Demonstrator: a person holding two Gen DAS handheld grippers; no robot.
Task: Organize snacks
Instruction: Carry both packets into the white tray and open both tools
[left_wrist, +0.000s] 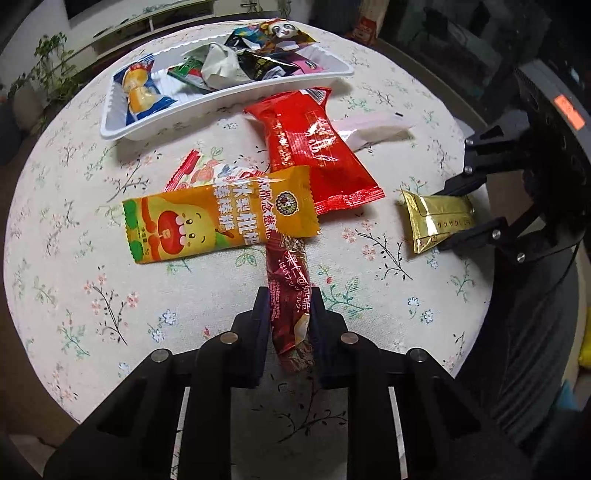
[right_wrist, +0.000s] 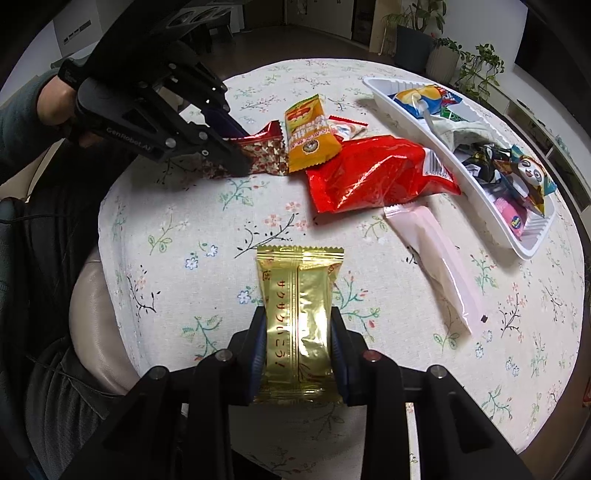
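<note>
Two snacks are clamped: dark red bar (left_wrist: 290, 314) in left gripper (left_wrist: 287, 314) jaws, gold packet (right_wrist: 299, 325) in right gripper (right_wrist: 298, 339) jaws, near desk (right_wrist: 177, 236) front edge; white tray (left_wrist: 122, 122) lies at the far edge.

We see a round counter (left_wrist: 74, 229) under a floral cloth. On it lie a white tray (left_wrist: 122, 129) of snacks, a red packet (left_wrist: 314, 147), an orange packet (left_wrist: 221, 214), a pink packet (right_wrist: 439, 266) and a gold packet (right_wrist: 299, 306). A dark red bar (left_wrist: 288, 288) lies partly under the orange one.
</note>
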